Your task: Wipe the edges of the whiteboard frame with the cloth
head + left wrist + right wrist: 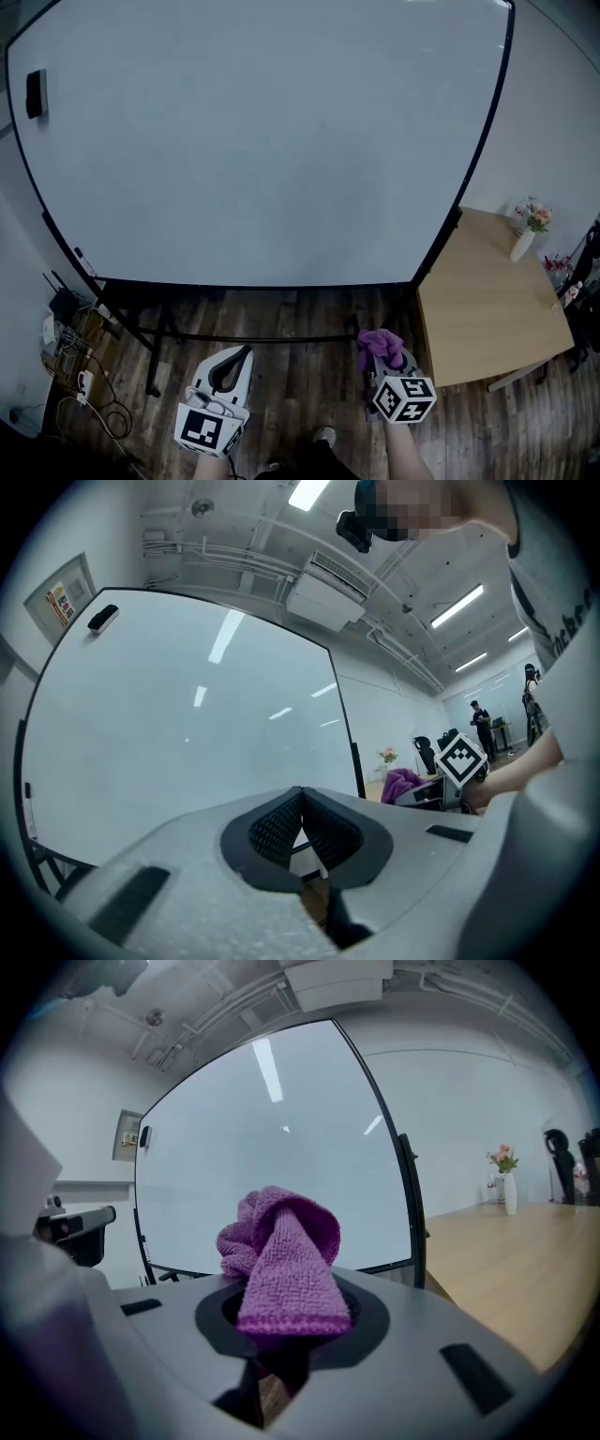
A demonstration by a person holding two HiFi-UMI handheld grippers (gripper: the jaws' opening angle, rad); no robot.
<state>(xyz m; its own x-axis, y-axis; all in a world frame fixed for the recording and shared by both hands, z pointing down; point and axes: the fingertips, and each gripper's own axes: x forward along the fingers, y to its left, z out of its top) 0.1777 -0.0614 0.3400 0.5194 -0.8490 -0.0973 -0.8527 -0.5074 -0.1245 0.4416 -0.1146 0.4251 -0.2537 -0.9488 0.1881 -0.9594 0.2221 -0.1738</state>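
A large whiteboard (253, 141) with a thin black frame (486, 141) stands in front of me on a black stand. My right gripper (382, 349) is shut on a purple cloth (379, 341), low and near the board's lower right corner; the cloth (281, 1260) bunches up out of the jaws. My left gripper (234, 361) hangs low below the board's bottom edge, shut, with nothing between its ribbed pads (281, 825). Neither gripper touches the frame.
A wooden table (487, 309) stands right of the board, with a white vase of flowers (527, 230) on it. A black eraser (36, 94) sticks to the board's upper left. Cables and a power strip (70, 361) lie on the floor at left.
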